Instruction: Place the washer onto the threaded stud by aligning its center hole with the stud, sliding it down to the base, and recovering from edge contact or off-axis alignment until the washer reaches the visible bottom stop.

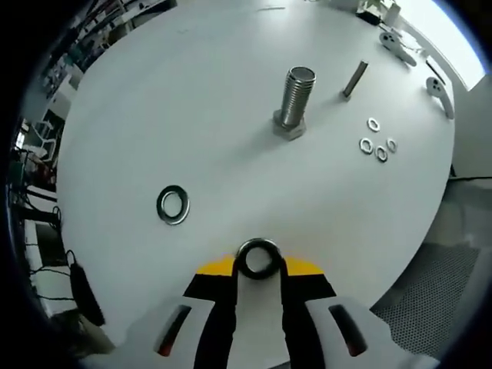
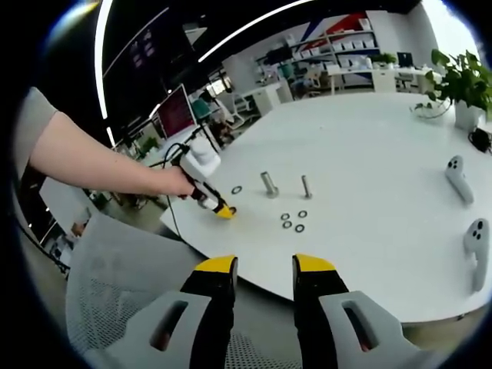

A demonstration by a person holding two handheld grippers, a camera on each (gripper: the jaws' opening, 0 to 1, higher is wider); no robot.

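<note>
My left gripper is shut on a steel washer, pinched between its yellow-tipped jaws low over the white table. The threaded stud, a large bolt standing head-down, rises farther ahead and slightly right, well apart from the held washer. A second washer lies flat on the table to the left. In the right gripper view, a person's hand holds the left gripper near the table's edge, with the stud just beyond it. My right gripper is open and holds nothing, off the table's near edge.
A thinner bolt lies right of the stud, with several small rings beside it. Two white controllers rest on the table's right side, and a potted plant stands behind. A mesh chair sits below the right gripper.
</note>
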